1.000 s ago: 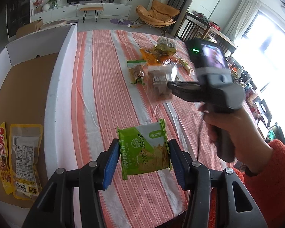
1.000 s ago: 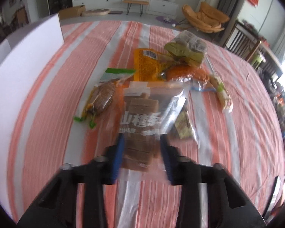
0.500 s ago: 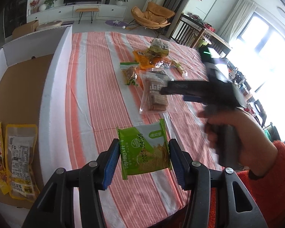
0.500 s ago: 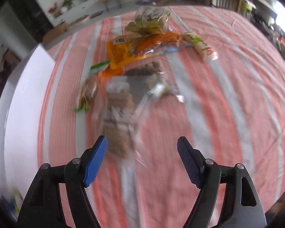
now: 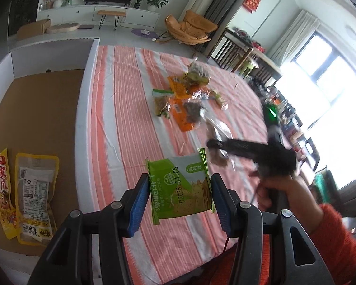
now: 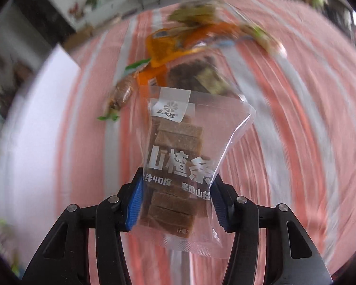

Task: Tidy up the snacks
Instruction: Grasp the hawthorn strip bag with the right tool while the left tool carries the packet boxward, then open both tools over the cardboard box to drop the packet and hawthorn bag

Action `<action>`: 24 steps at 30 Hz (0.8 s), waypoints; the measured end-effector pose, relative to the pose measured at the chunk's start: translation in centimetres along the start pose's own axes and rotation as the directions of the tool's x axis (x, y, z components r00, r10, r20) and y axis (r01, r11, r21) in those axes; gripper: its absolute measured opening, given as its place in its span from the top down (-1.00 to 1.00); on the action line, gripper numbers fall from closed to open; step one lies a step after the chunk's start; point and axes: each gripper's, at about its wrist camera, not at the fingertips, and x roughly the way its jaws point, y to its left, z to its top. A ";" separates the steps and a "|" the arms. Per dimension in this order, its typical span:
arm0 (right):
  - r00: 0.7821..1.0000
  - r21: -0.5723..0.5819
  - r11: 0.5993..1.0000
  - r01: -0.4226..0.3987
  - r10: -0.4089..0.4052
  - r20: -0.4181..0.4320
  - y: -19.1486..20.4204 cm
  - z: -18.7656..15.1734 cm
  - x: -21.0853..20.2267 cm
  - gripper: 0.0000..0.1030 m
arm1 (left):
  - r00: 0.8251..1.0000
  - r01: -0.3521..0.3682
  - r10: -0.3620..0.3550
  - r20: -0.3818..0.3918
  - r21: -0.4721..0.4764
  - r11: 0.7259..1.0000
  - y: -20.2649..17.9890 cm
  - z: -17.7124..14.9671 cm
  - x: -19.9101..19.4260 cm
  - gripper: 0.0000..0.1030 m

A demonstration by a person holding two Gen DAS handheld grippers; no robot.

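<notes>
Here, at far left of the left wrist view, an open cardboard box (image 5: 35, 109) with white walls holds two yellow snack pouches (image 5: 33, 197) lying flat on its brown floor near the bottom edge. To the right of the box wall, a table under an orange-and-white striped cloth (image 5: 121, 118) runs toward the room behind. In the lower centre, the left gripper (image 5: 179, 197) points down over the near edge of the cloth, its blue pads clenched on the two side edges of a green cracker packet (image 5: 180, 187), which is held clear of the table with its printed face toward the camera. Farther back on the cloth lies a loose heap of snacks (image 5: 185, 95), orange, green and clear wrappers overlapping one another. At right, a hand (image 5: 275, 190) in an orange-red sleeve (image 5: 332, 232) grips the handle of the right gripper (image 5: 216, 144), whose black fingers reach leftward across the table; this part is blurred.

In the right wrist view, the right gripper (image 6: 176, 199) tilts steeply down, and its jaws have just been closing. They now grasp the lower part of a clear bag of brown hawthorn strips (image 6: 180, 154) from both sides, the bag standing upright between the pads above the striped cloth (image 6: 284, 130). The snack heap (image 6: 189, 54) lies beyond it, blurred.
</notes>
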 end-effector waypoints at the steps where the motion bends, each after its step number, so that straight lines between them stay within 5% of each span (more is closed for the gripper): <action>1: 1.000 0.025 0.999 -0.029 0.029 0.002 -0.5 -0.3 -0.7 -0.05 | 1.000 0.007 -0.007 0.007 -0.012 1.000 0.4 0.3 -0.5 0.00; 5: 0.985 0.043 0.985 -0.167 0.165 0.056 0.9 -1.1 -4.8 -0.05 | 0.997 -0.029 0.034 0.067 -0.072 0.997 3.7 1.5 -3.8 0.00; 8: 0.953 -0.023 0.956 -0.291 0.292 0.081 5.7 -0.9 -7.4 -0.05 | 0.982 -0.135 0.150 0.116 -0.125 0.983 7.2 2.0 -6.5 0.00; 11: 0.897 -0.138 0.893 -0.428 0.439 0.058 13.4 -0.5 -9.1 -0.06 | 0.951 -0.251 0.281 0.132 -0.206 0.946 11.3 1.5 -8.6 0.00; 13: 0.863 -0.217 0.844 -0.491 0.505 0.010 19.1 -0.8 -9.0 -0.06 | 0.911 -0.352 0.392 0.126 -0.252 0.901 13.9 0.5 -9.7 -0.02; 15: 0.848 -0.290 0.805 -0.518 0.528 -0.048 24.5 -1.7 -7.7 -0.19 | 0.868 -0.444 0.490 0.083 -0.311 0.840 16.6 -0.7 -9.8 -0.28; 16: 0.849 -0.322 0.794 -0.516 0.524 -0.067 26.4 -2.1 -6.8 -0.27 | 0.862 -0.456 0.503 0.062 -0.337 0.824 17.7 -1.2 -9.8 -0.57; 19: 0.901 -0.421 0.800 -0.427 0.418 -0.120 30.7 -3.6 -3.4 -0.43 | 0.862 -0.456 0.506 0.017 -0.408 0.791 20.1 -2.9 -10.0 -0.62; 24: 0.947 -0.471 0.836 -0.282 0.322 0.004 26.3 -4.4 -3.4 -0.44 | 0.862 -0.439 0.499 0.087 -0.362 0.822 18.1 -2.8 -10.5 -0.62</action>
